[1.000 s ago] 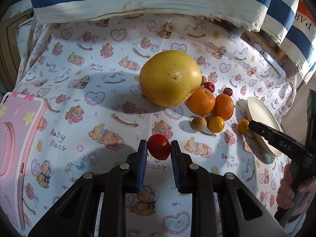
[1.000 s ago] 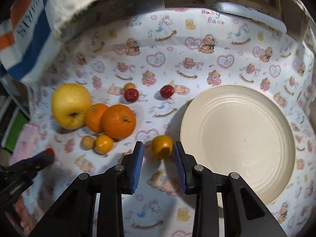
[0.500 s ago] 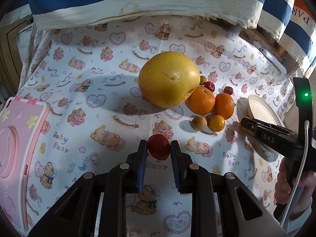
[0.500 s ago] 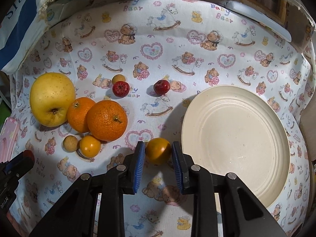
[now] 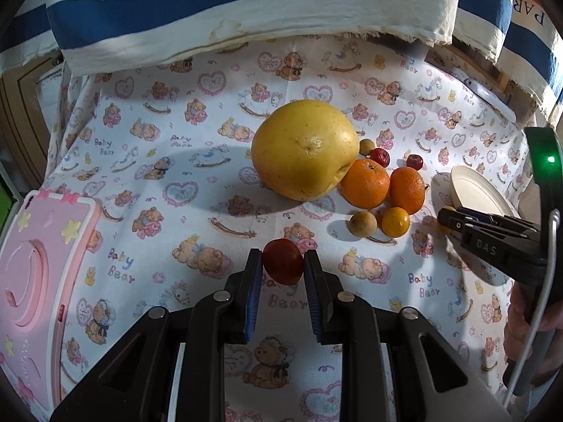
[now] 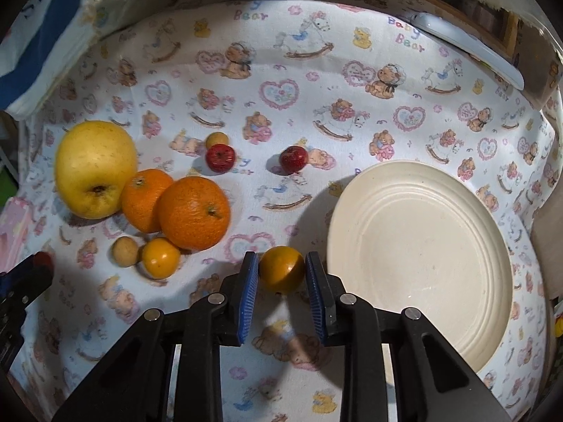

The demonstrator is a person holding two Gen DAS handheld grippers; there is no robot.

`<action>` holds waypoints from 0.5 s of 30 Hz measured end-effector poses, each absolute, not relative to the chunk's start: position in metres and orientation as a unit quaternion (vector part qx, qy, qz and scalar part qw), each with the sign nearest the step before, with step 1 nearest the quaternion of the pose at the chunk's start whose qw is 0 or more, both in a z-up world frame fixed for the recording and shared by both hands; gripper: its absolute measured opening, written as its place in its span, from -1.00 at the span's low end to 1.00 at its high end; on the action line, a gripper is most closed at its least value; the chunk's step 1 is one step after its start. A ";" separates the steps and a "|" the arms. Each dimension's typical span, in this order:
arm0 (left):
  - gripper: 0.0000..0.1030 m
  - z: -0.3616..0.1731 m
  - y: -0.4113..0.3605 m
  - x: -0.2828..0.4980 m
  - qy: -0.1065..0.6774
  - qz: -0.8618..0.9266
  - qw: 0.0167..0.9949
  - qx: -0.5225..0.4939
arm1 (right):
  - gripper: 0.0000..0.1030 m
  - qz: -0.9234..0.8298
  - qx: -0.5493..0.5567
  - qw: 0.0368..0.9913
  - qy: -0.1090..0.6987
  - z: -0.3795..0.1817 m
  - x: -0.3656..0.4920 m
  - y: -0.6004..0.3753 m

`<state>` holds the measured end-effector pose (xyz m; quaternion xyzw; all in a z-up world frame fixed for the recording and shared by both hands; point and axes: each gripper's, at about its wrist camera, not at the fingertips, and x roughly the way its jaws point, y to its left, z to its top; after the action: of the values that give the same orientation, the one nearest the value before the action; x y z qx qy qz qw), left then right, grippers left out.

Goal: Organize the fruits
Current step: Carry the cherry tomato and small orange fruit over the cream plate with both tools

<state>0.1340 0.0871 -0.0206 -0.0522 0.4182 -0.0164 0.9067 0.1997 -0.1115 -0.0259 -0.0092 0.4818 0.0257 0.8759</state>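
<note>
We have barely begun: the plate (image 6: 418, 246) is bare, our right gripper (image 6: 281, 274) clamps a small orange fruit (image 6: 281, 273) just left of it, our left gripper (image 5: 283, 266) clamps a red fruit (image 5: 283, 261) farther left, the other fruits remain on the cloth (image 6: 281, 70)

Strong overhead light, hard shadows across the printed cloth (image 5: 147, 176); glare on the plate (image 6: 422, 246); fisheye bending, dark vignetted corners; focus sharp
</note>
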 end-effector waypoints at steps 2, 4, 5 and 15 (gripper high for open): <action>-0.55 -0.018 0.086 0.132 0.411 -0.013 0.910 -0.045 | -0.45 0.029 -0.007 0.880 0.474 -0.023 0.196 -0.113; -0.55 -0.016 0.085 0.129 0.403 -0.007 0.914 -0.038 | -0.45 0.038 0.002 0.884 0.466 -0.018 0.190 -0.115; -0.55 -0.014 0.084 0.128 0.399 -0.006 0.916 -0.035 | -0.45 0.043 0.006 0.886 0.461 -0.015 0.187 -0.116; -0.55 0.009 0.064 0.106 0.351 -0.034 0.935 -0.024 | -0.45 0.052 0.025 0.913 0.404 0.011 0.145 -0.136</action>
<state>0.1064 0.0640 0.0091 -0.0243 0.3514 -0.0335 0.9353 0.1452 -0.1361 0.0110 0.0250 0.4036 0.0519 0.9131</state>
